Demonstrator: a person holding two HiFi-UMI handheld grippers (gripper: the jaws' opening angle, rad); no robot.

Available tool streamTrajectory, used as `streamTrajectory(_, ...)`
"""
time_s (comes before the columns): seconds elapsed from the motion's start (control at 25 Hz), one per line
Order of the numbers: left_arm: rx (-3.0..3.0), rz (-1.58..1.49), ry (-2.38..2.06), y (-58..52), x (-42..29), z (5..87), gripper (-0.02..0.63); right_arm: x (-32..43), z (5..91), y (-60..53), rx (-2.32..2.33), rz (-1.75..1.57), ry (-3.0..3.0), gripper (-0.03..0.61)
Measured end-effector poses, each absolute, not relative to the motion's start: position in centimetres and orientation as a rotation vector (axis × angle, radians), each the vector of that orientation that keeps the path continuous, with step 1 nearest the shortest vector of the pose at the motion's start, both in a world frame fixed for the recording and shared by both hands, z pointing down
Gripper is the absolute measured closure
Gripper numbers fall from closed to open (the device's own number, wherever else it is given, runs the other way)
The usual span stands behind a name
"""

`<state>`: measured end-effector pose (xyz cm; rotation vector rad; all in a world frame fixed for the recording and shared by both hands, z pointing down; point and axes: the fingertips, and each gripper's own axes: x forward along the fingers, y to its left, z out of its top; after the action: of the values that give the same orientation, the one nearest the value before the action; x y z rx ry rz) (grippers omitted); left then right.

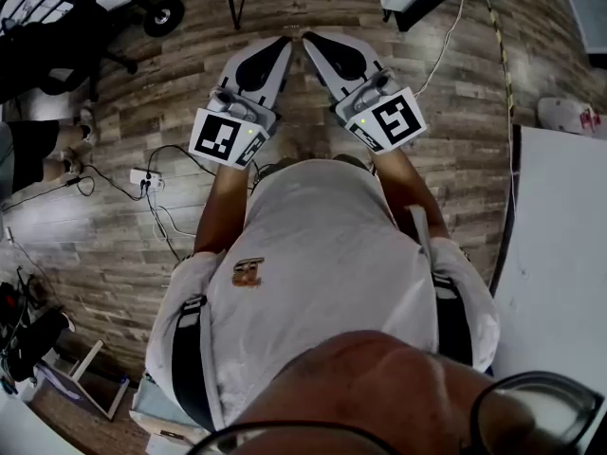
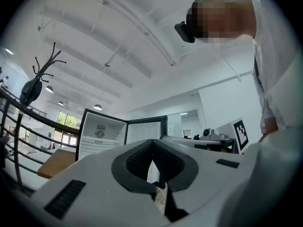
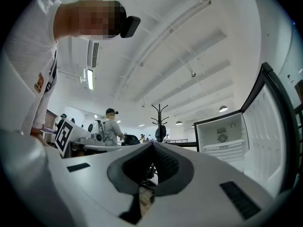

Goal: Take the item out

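Observation:
Both grippers are held side by side in front of the person's chest, pointing a little upward over the wooden floor. My left gripper (image 1: 285,40) is shut, its dark pads meeting at the tip (image 2: 152,141) with nothing between them. My right gripper (image 1: 306,36) is also shut and empty, pads together (image 3: 153,144). Their tips nearly touch each other in the head view. A small white fridge (image 2: 100,132) stands open ahead, its door (image 2: 147,129) swung wide; the right gripper view shows the same fridge (image 3: 222,137) and its door (image 3: 273,126). No item to take shows inside.
Cables and a power strip (image 1: 142,178) lie on the floor at left. A white table (image 1: 560,292) stands at right, a chair wheel (image 1: 163,15) at the top. A coat stand (image 3: 160,119) and a person at a bench (image 3: 111,126) are far off.

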<state>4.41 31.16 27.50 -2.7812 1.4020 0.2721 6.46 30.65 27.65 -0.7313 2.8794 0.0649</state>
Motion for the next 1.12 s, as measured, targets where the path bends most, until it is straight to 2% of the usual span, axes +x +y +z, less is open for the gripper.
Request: streamTrajectory(1.12, -2.766, 0.28, 1.363, 30.1, -5.2, 28.0, 0.595, -1.1, 28.5, 30.2, -0.862, 0.207, 2.881, 0.545)
